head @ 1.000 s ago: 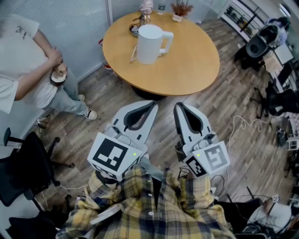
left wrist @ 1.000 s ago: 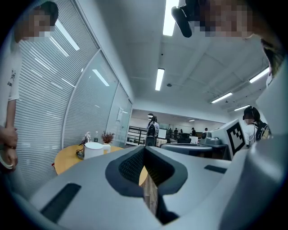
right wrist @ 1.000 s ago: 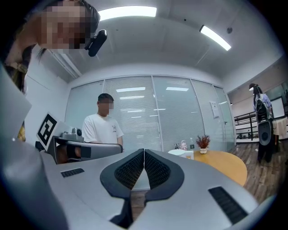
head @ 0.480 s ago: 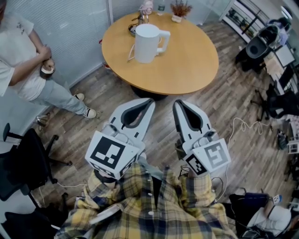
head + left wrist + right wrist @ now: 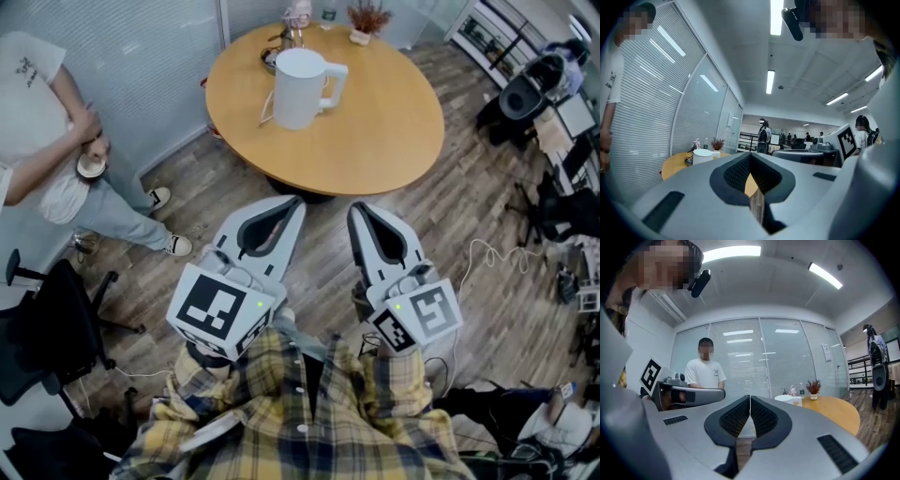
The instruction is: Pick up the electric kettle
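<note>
The white electric kettle (image 5: 302, 87) stands upright on the round wooden table (image 5: 384, 131), its handle to the right. Both grippers hang side by side over the wood floor, well short of the table's near edge, pointing toward it. My left gripper (image 5: 298, 202) is shut with nothing between its jaws, and so is my right gripper (image 5: 357, 210). In the left gripper view the kettle (image 5: 702, 156) is small and far off, left of the closed left gripper (image 5: 751, 153). In the right gripper view the kettle (image 5: 787, 400) shows just right of the closed right gripper (image 5: 750, 397).
A person in a white t-shirt (image 5: 37, 122) stands left of the table by a glass wall. A small potted plant (image 5: 364, 21) and bottles sit at the table's far edge. A black office chair (image 5: 56, 337) is at lower left; a white cable (image 5: 487, 253) lies on the floor at right.
Both grippers stay where they were, still shut. The standing person at the left has shifted stance and arms a little.
</note>
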`<state>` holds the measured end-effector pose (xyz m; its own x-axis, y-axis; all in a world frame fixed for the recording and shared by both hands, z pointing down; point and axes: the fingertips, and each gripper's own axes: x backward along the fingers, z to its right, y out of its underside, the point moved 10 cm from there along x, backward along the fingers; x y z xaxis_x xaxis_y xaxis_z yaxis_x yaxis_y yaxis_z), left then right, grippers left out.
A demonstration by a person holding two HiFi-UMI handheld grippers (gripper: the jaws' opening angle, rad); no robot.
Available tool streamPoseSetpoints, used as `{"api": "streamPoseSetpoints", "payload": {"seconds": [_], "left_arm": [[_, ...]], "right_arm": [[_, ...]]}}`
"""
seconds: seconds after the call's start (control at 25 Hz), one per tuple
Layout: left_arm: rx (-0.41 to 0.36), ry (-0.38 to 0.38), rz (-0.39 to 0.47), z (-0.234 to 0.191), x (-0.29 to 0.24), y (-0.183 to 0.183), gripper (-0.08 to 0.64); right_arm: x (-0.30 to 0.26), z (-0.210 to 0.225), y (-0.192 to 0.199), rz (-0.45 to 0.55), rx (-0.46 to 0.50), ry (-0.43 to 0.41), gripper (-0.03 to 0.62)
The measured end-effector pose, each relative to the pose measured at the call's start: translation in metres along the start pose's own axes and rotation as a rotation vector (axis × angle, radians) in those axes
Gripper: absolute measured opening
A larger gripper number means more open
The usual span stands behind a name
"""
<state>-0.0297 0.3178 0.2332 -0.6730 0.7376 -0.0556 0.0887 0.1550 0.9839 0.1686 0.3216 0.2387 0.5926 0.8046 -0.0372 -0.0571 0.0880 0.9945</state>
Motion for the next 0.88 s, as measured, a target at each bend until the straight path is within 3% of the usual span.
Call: {"api": "streamPoseSetpoints", "payload": {"seconds": [0.88], "left_arm": [[0.001,0.069,-0.005,-0.171,-0.079,-0.033,0.003]], "right_arm": [[-0.168,0.033,-0.010,-0.013,0.003,0.097,0.032]]}}
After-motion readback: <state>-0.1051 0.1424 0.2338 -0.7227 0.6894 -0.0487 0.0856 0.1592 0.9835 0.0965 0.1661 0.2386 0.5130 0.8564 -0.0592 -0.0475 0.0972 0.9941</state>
